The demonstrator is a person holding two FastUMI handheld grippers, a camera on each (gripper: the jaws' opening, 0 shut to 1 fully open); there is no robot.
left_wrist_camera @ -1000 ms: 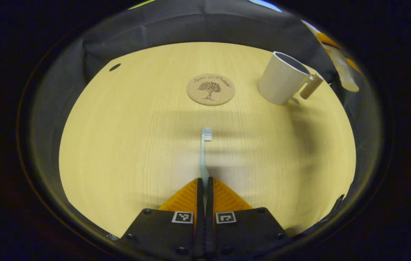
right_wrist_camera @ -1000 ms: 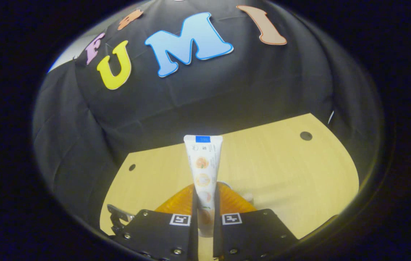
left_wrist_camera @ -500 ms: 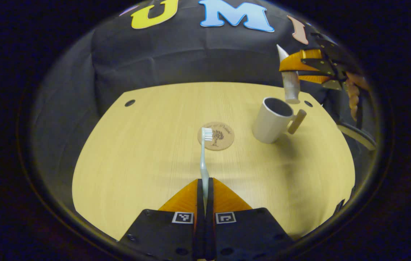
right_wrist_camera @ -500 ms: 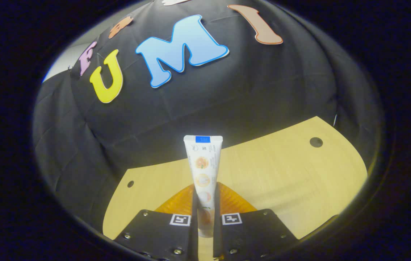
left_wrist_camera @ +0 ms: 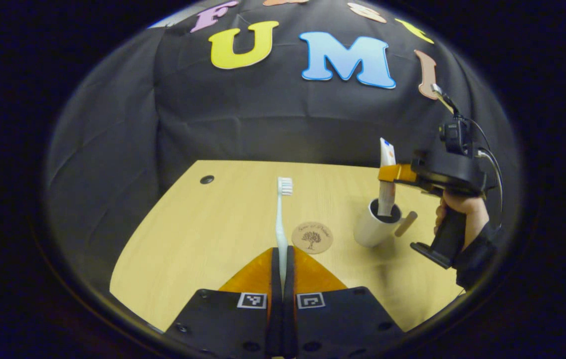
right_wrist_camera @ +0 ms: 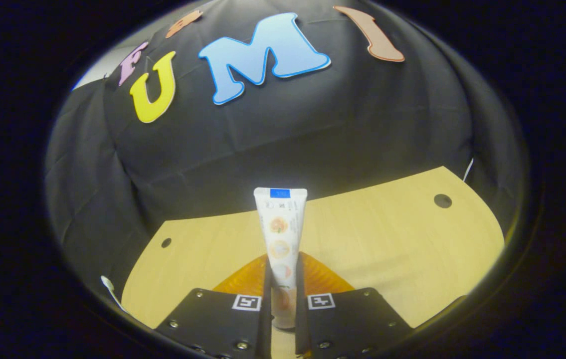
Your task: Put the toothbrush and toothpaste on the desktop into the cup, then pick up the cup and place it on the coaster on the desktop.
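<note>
Left gripper (left_wrist_camera: 281, 259): its orange fingers are pressed together on the handle of the toothbrush (left_wrist_camera: 281, 219), which stands up and forward from them, bristles at the far end, above the desktop (left_wrist_camera: 198, 219).
Right gripper (right_wrist_camera: 281, 279): clamped on the lower part of the toothpaste tube (right_wrist_camera: 281, 229), crimped end up; seen from the left gripper view, the right gripper (left_wrist_camera: 391, 172) holds the toothpaste tube (left_wrist_camera: 385, 185) upright with its lower end inside the mouth of the white cup (left_wrist_camera: 376, 227).
Cup: stands on the desktop to the right of the cork coaster (left_wrist_camera: 312, 237), near it but not touching; its handle points away from the coaster.
Risk, tube: if the fingers let go while the tube is only partly in, it may lean on the rim and tip the light cup over.
Risk, brush: the long toothbrush, brought in while the right gripper is over the cup, could strike the tube or the hand (left_wrist_camera: 455, 209) that holds that gripper.
Risk, later: two tall items make the cup top-heavy for the lift to the coaster.
Left gripper view adds: cup, coaster, the tube's depth in the cup and the hand.
Right gripper view adds: the tube's printed face and the grip up close; the cup lies below its sight.
</note>
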